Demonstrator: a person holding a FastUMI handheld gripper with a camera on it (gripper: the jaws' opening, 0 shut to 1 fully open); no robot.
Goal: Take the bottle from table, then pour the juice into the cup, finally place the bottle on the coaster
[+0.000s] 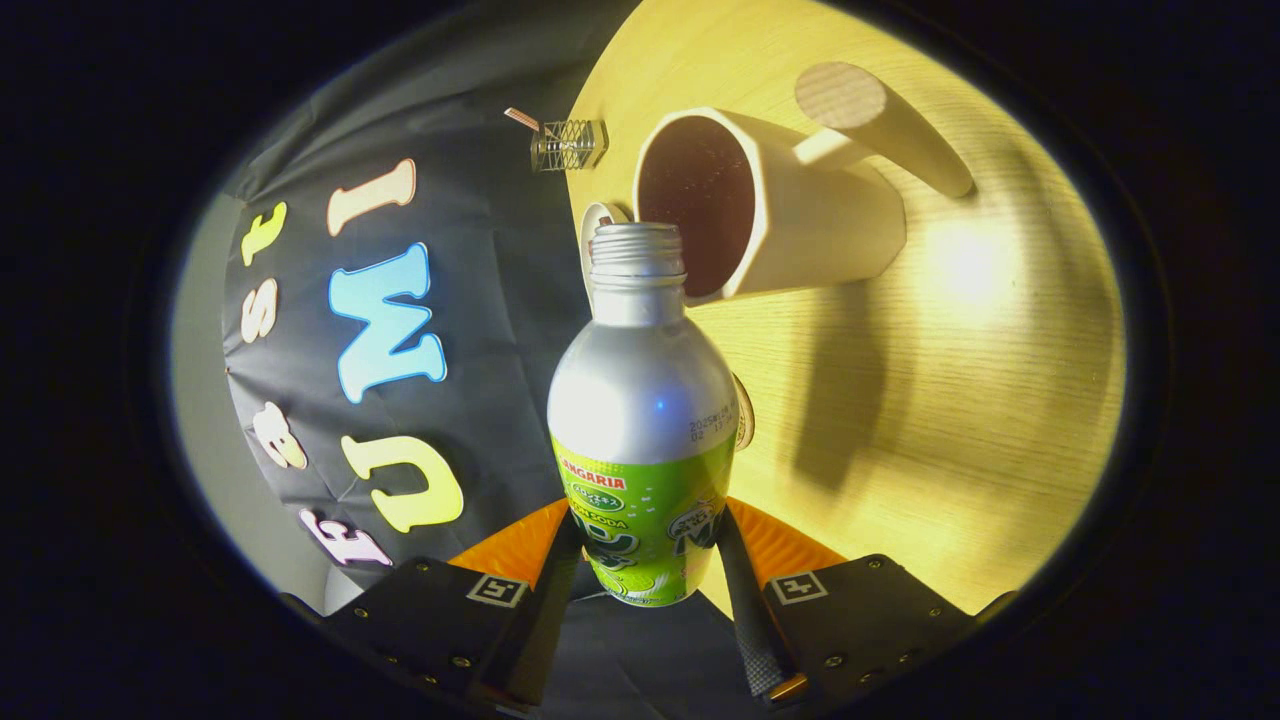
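My gripper (645, 565) is shut on a silver bottle (640, 400) with a green label, gripped low on the label by both fingers (745, 600). The bottle has no cap, and it is tipped well over relative to the wooden table (960, 400). Its threaded mouth (636, 245) sits right at the near rim of a cream cup (820, 220) with a wooden peg handle (880, 125). The cup's inside looks dark. I see no stream of juice. A small round disc (743, 412) peeks out from behind the bottle's shoulder, lying on the table.
A white round piece (597, 222) shows behind the bottle's neck at the table's edge. A small wire-cage object (568, 145) stands at that same edge beyond the cup. Bare table stretches beyond the bottle and beside the cup.
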